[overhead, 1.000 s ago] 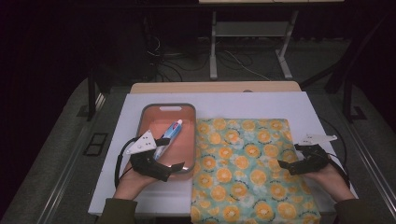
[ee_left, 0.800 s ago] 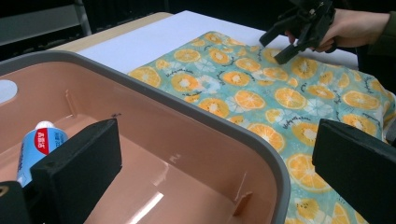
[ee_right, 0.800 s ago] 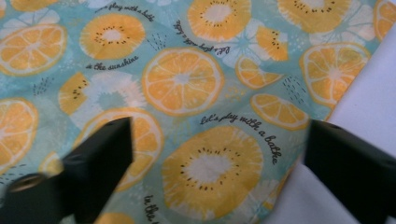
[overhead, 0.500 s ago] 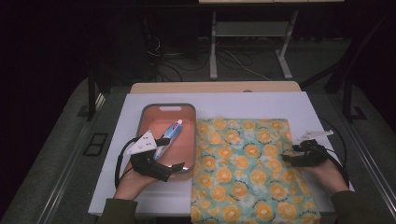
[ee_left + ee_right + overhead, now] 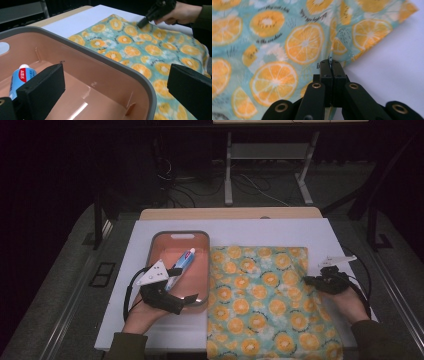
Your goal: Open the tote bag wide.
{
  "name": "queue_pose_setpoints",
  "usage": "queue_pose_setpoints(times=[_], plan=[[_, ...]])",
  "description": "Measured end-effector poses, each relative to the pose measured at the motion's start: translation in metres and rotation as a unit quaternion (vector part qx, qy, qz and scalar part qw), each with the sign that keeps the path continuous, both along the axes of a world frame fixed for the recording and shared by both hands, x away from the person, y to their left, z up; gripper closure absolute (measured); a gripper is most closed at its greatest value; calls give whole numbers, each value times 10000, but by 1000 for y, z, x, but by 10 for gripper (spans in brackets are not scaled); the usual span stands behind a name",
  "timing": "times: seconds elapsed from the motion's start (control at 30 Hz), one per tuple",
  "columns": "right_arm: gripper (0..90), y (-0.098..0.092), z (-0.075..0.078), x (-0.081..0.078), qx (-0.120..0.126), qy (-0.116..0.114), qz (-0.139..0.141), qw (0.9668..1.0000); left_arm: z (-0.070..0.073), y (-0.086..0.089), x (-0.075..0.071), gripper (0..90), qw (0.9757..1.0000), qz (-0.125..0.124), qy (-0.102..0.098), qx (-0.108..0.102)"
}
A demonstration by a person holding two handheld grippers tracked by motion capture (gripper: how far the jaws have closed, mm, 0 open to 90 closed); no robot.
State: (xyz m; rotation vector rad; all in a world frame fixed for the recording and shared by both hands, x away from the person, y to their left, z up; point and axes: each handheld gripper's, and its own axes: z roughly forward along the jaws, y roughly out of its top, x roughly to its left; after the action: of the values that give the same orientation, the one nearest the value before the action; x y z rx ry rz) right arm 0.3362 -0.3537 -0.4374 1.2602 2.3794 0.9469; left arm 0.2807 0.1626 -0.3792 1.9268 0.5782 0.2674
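Right gripper view puts my right gripper [image 5: 331, 65] nearest: its jaws have just been closing and now pinch a fold of the cloth [image 5: 274, 47] at its edge, near the table's [image 5: 260, 227] right edge. My left gripper [image 5: 185, 301] sits at the near-left, jaws wide apart astride the tray's [image 5: 202, 239] near rim, clamping nothing. Farther in, a toothpaste tube [image 5: 181, 264] lies inside the tray.

Small black handwritten-style lettering runs between the orange slices printed on the cloth [image 5: 274, 50], one line reading roughly "in the sunshine". A toothpaste tube [image 5: 21, 77] in the pink tray [image 5: 105, 62] bears red-panel print too small to read.
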Motion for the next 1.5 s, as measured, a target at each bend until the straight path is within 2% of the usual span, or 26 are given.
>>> queue_pose_setpoints(times=[0.07,0.17,0.2,0.23,0.37,0.5,0.53,0.6,0.63,0.67,0.73,0.8,0.83,0.87,0.9,0.93,1.0,1.1,1.13,1.2,1.23,1.27,1.3,1.43,1.47,1.5], plan=[[896,-5,2,9,97,-84,-210,9997,0,0,0,0,10000,11,2,8],[896,-13,4,24,35,-141,-492,9987,0,0,0,0,10000,15,6,5],[896,-13,4,24,35,-141,-492,9987,0,-1,0,0,10000,20,13,3],[897,-19,5,33,16,-173,-718,9973,0,-1,0,0,10000,17,15,8],[896,-30,0,51,-142,-200,-1147,9931,0,-1,0,0,10000,21,22,30],[884,-35,-7,59,-192,-146,-1252,9918,0,-1,1,0,10000,23,23,35],[832,-36,-6,58,-194,-148,-1224,9922,0,-1,1,0,10000,25,28,38],[651,-37,0,53,-133,-251,-1225,9921,0,-1,0,0,10000,24,34,28],[651,-37,0,53,-133,-251,-1225,9921,0,-1,0,0,10000,26,32,25],[509,-35,10,45,-25,-341,-1084,9935,0,-1,0,0,10000,23,32,35],[441,-32,21,34,64,-355,-844,9958,0,-1,0,0,10000,21,27,31],[404,-27,29,19,225,-380,-554,9975,0,-1,1,0,10000,26,33,29],[397,-24,32,12,250,-380,-394,9982,0,-1,0,0,10000,29,32,29],[397,-24,32,12,250,-380,-394,9982,0,-1,0,0,10000,27,29,27],[384,-20,34,4,202,-391,-276,9986,0,-1,0,0,10000,21,24,42],[371,-12,37,-11,198,-395,29,9990,0,-1,0,0,10000,25,23,45],[353,-4,38,-25,263,-367,347,9984,0,-1,0,0,10000,28,22,46],[336,12,36,-44,312,-286,863,9954,0,-1,0,0,10000,33,23,50],[336,12,36,-44,312,-286,863,9954,0,-1,0,0,10000,33,22,50],[332,23,33,-56,358,-191,1205,9919,0,-1,0,0,10000,33,21,53],[329,34,28,-67,345,-99,1506,9879,0,-1,0,0,10000,33,25,54],[329,34,28,-67,345,-99,1506,9879,0,-1,0,0,10000,34,25,55],[329,43,24,-75,373,-31,1732,9842,0,-1,0,0,10000,34,24,55],[332,62,15,-92,291,106,2246,9740,0,-1,0,0,10000,36,26,57],[332,62,15,-92,291,106,2246,9740,0,-1,1,0,10000,37,28,58],[336,70,11,-99,171,189,2398,9705,0,-1,1,0,10000,38,29,57]])
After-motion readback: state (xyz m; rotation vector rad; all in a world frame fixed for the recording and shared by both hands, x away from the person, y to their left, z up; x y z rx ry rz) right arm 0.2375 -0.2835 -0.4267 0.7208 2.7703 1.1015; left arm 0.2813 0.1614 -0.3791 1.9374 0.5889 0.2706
